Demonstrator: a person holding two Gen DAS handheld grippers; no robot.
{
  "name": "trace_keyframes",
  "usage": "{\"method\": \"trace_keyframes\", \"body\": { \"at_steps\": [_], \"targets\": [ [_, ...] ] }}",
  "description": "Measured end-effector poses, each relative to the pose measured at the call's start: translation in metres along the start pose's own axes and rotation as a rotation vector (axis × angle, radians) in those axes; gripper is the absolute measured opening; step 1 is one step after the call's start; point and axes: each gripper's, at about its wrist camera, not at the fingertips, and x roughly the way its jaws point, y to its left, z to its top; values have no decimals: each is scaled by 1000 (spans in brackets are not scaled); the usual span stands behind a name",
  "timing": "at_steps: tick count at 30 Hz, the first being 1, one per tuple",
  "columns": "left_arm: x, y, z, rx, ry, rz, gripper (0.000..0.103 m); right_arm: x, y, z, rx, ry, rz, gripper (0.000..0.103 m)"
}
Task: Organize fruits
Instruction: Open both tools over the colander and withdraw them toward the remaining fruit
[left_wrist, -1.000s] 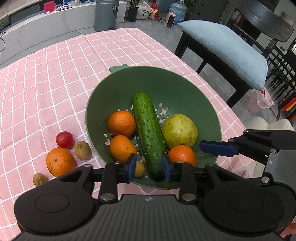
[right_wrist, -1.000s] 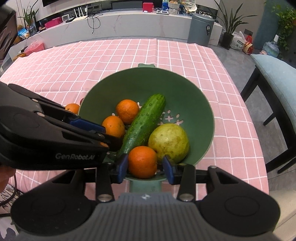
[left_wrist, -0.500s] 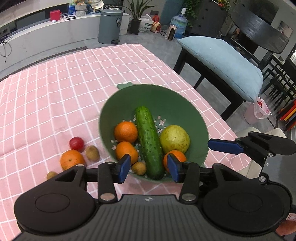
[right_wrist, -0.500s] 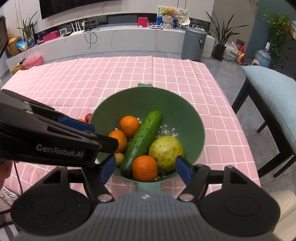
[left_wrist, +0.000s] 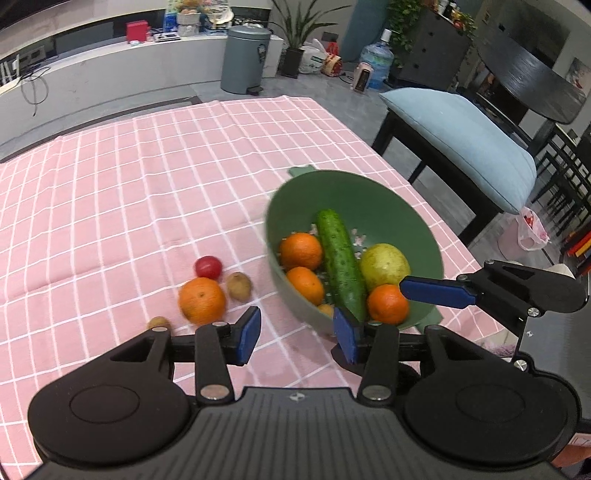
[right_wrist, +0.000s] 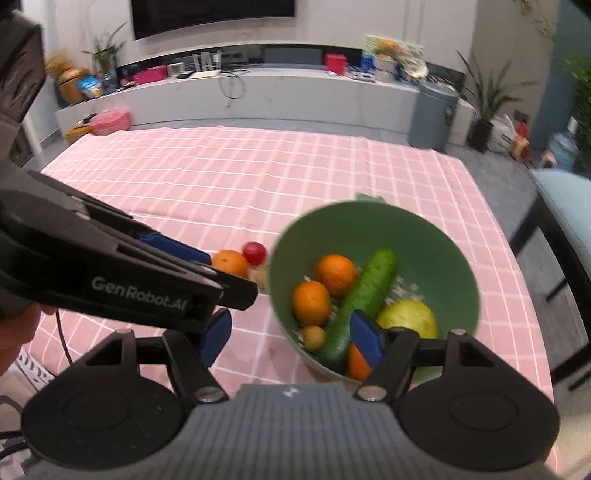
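Note:
A green colander bowl (left_wrist: 373, 199) (right_wrist: 436, 240) sits on the pink checked tablecloth. It holds a cucumber (left_wrist: 340, 264) (right_wrist: 364, 295), three oranges (left_wrist: 300, 251), a yellow-green pear (left_wrist: 384, 264) (right_wrist: 408, 317) and a small brown fruit (right_wrist: 314, 336). Left of the bowl lie an orange (left_wrist: 201, 300) (right_wrist: 231, 263), a red tomato (left_wrist: 208, 266) (right_wrist: 255, 252) and two small brown fruits (left_wrist: 238, 285). My left gripper (left_wrist: 297, 334) is open and empty, above the cloth before the bowl. My right gripper (right_wrist: 291, 338) is open and empty, near the bowl's front rim.
The table's right edge (left_wrist: 443, 221) drops to the floor beside a dark chair with a blue cushion (left_wrist: 461, 144). A grey bin (left_wrist: 245, 59) and a low white counter (right_wrist: 258, 88) stand beyond the far table edge.
Both grippers have drawn back and up from the bowl and opened wider. The right one let go of the front orange, which stays in the bowl. Both views swung left.

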Motion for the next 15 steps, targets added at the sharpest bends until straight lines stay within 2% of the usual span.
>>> {"method": "trace_keyframes", "body": {
  "at_steps": [2,9,15],
  "targets": [
    [-3,9,-1,-17,-4,5,54,3,6,3,-23,-1,13,67],
    [-10,38,-6,-48,-14,26,54,21,26,11,-103,0,47,57],
    [-9,63,-14,-48,-14,27,54,32,40,14,-228,-8,55,51]
  ]
}}
